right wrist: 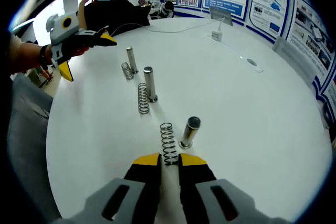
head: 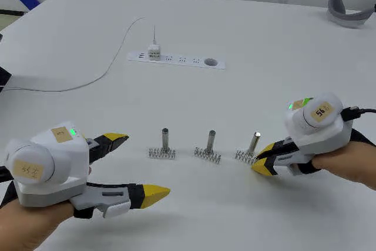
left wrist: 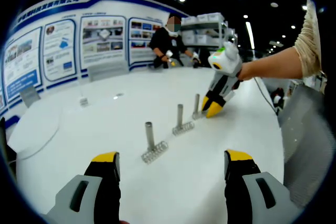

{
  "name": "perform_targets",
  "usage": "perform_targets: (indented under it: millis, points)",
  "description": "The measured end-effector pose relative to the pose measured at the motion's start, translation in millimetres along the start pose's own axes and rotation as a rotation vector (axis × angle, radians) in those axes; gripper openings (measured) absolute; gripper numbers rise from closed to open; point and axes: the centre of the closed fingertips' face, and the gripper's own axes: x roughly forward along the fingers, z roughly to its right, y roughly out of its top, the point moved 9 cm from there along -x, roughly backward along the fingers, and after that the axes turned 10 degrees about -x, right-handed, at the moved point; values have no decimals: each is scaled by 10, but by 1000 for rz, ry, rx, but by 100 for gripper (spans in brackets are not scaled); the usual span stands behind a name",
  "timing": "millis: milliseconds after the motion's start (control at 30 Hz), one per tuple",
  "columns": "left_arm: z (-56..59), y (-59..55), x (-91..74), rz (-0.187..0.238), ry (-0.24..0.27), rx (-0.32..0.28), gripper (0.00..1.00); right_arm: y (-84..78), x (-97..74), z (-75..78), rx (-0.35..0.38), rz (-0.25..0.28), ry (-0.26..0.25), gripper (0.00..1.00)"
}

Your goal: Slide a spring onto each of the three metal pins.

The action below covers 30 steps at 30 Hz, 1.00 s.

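Where the head view looks down on the surface (head: 235,16), the right claw (head: 262,166) meets the right end of the rightmost spring (head: 245,156), lying flat before the rightmost pin (head: 254,143); the left claw (head: 141,164) hangs wide apart, empty, well off. Left gripper view: the leftmost pin (left wrist: 150,136) stands ahead of parted jaws. Right gripper view: the spring's long axis runs straight away from the claw, near end pinched between its jaws.
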Motion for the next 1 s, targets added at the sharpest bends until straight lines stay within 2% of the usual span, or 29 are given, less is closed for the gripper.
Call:
perform_targets:
  millis: [600, 1000]
  points:
    - [25, -18, -4, -3, -10, 0, 82, 7, -18, -17, 39, 3, 9, 12]
    - [92, -64, 34, -14, -46, 2, 75, 99, -115, -121, -6, 18, 25, 11]
